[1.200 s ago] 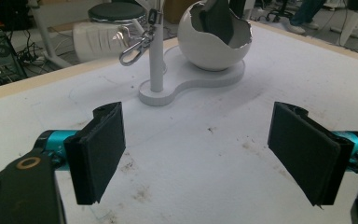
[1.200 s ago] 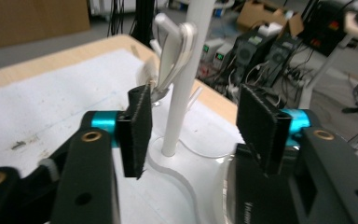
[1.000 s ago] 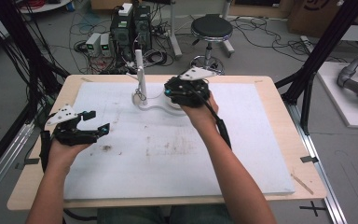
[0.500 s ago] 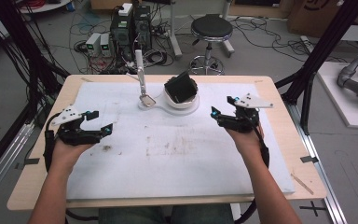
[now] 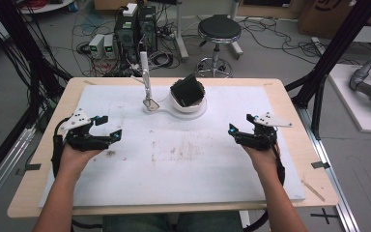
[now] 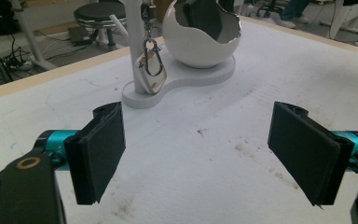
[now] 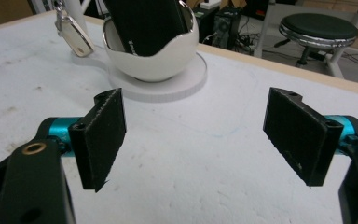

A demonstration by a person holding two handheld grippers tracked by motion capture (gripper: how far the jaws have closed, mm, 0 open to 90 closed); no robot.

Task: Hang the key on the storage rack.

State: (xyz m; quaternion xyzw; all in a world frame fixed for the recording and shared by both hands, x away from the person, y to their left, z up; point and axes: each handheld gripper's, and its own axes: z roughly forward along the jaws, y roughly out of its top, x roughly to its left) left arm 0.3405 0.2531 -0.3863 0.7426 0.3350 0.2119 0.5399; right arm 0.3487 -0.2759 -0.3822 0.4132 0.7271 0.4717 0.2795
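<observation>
Grippers parked apart, nothing held.
Left gripper [image 5: 107, 128] and right gripper [image 5: 242, 124] were spread wide; black case [image 5: 188, 90] was seated in white bowl [image 5: 196, 103] (job seemingly finished).

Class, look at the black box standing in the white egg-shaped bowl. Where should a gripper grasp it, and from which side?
Probably by the upper part of the black box, which sticks out above the rim of the white bowl. Its lower part sits inside the bowl, out of reach. Come from above and close the jaws across its two broad flat faces, following its tilt.
</observation>
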